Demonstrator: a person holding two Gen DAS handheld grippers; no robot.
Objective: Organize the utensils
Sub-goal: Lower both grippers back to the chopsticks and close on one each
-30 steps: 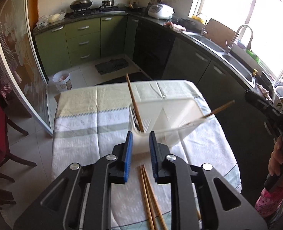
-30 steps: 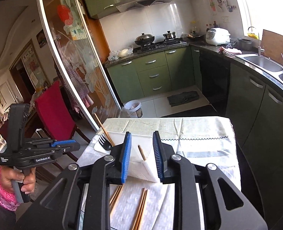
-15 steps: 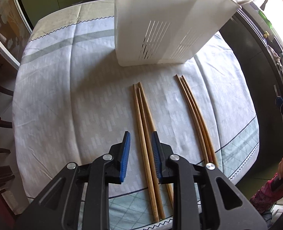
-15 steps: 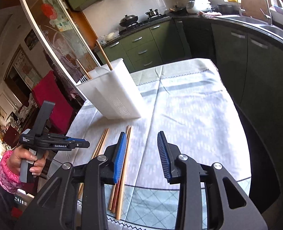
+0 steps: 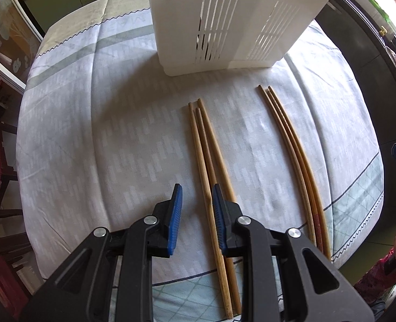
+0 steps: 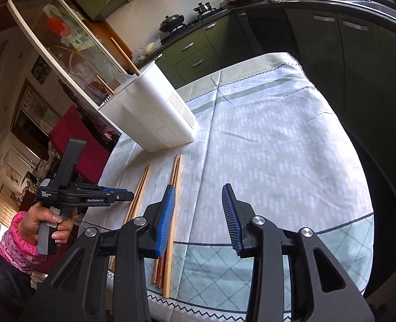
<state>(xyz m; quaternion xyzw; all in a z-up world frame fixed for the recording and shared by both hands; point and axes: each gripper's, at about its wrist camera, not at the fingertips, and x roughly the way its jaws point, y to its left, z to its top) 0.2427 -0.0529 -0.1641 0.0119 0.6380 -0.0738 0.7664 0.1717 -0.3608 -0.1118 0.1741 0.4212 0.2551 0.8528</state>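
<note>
Left wrist view, table (image 5: 95, 134): cloth-covered, bears all items, giving a flat pick surface.
Holder (image 5: 224, 21): white slotted bin, upright at far side; 2 chopsticks already stand inside, so it is judged the destination.
Left bundle (image 5: 206, 145): 3 chopsticks, parallel, ends toward the holder.
Right bundle (image 5: 291, 145): 3 chopsticks, well apart from the first, allowing 1 gripper per bundle.
Left gripper (image 5: 196, 196): pointing down, jaws narrowly parted, unclenched, straddling 1 stick.
Right gripper (image 6: 199, 201): jaws just widened, nothing between; bundle beside its left pad.
</note>
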